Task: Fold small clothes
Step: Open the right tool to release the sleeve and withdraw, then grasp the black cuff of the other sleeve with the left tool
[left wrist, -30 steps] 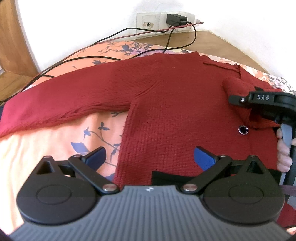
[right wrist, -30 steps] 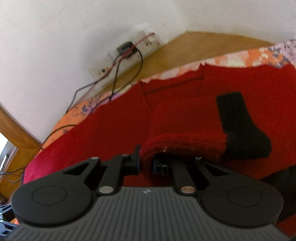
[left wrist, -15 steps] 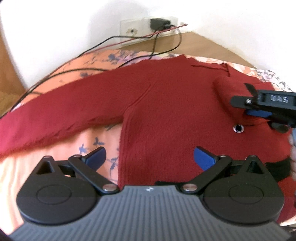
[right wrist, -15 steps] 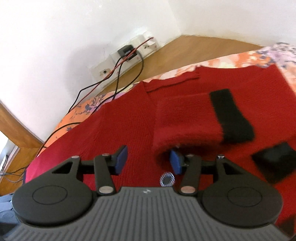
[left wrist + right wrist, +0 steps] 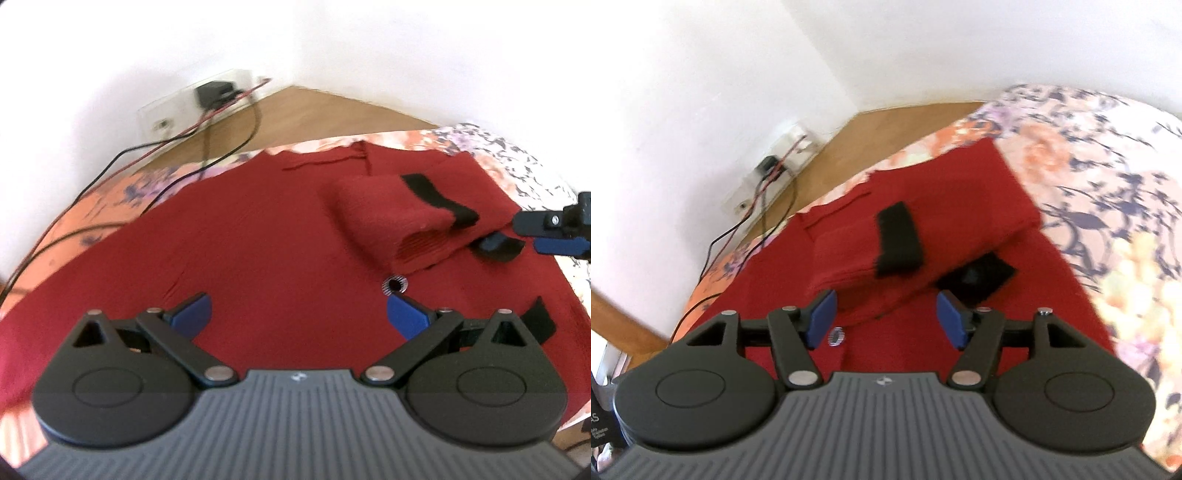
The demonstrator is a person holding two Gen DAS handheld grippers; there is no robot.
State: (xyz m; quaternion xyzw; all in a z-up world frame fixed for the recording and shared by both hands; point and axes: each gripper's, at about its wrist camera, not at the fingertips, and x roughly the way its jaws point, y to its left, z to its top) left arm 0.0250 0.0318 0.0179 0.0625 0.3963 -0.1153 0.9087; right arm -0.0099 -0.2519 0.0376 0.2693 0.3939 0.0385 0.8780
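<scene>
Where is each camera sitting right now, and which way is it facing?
Left wrist: on the left gripper, facing along open fingers over the red sweater; right gripper shows at right.
Right wrist: on the right gripper, open, facing the folded sleeve and floral sheet.
Shared: sweater, sleeve, snap button, wall socket.

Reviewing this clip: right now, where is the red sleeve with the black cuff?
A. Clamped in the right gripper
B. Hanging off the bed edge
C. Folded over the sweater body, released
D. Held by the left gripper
C: the sleeve lies across the red sweater, and the right gripper is open with nothing between its fingers.
</scene>
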